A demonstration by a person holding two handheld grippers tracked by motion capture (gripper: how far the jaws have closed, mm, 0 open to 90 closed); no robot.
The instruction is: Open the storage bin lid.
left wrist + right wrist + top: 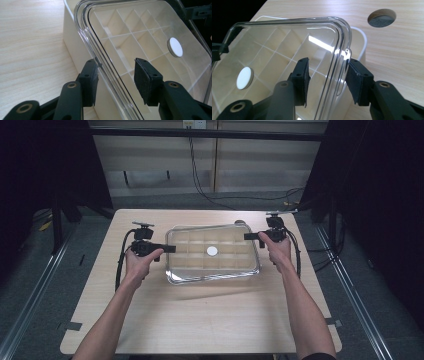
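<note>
Pale wood grain covers the table (200, 320), which stands on a grey floor with dark curtains at both sides and black cables trailing across the back. Near the table's far middle sits a white compartment box (75, 50), its inside split by thin dividers into a grid of cells. Over it lies a clear plastic lid (212, 252) with a round white disc (212, 251) at its centre; the lid looks slightly askew on the box. The left gripper (170, 249) comes in level at the lid's left edge, and in the left gripper view its jaws straddle the lid's rim, one pad outside and one over the clear top, with visible gaps, so the pads are not pressing. The right gripper (248, 236) reaches the lid's right edge near the far corner; its jaws likewise stand either side of the rim without clamping. A round cable hole (382, 18) lies in the tabletop just beyond that corner.
</note>
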